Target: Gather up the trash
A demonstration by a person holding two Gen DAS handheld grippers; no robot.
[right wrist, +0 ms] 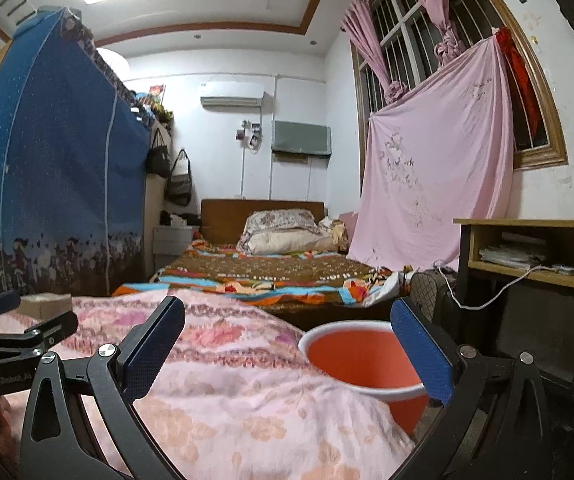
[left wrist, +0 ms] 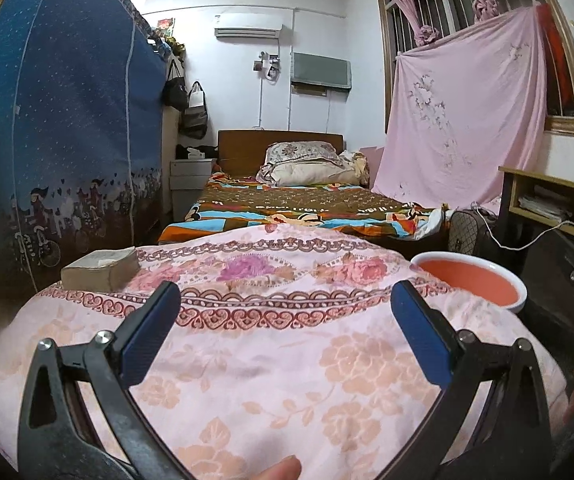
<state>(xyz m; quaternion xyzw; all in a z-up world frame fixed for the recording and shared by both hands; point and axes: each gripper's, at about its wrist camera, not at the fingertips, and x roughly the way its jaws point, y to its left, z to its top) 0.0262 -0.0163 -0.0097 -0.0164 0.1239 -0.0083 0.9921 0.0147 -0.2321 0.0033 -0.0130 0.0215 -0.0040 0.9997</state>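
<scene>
My left gripper point(left wrist: 285, 300) has its jaws wide apart and empty above a soft pink quilt point(left wrist: 271, 360) with woven flowers. On the quilt's far left corner lies a flat, boxy tissue pack point(left wrist: 101, 270), papery and a little crushed. A round red bucket point(left wrist: 471, 280) with a pale smooth rim stands beside the quilt on the right. My right gripper point(right wrist: 287, 320) is also spread open and holds nothing. Only its view shows the bucket's deep plastic wall, and the left gripper from the side.
</scene>
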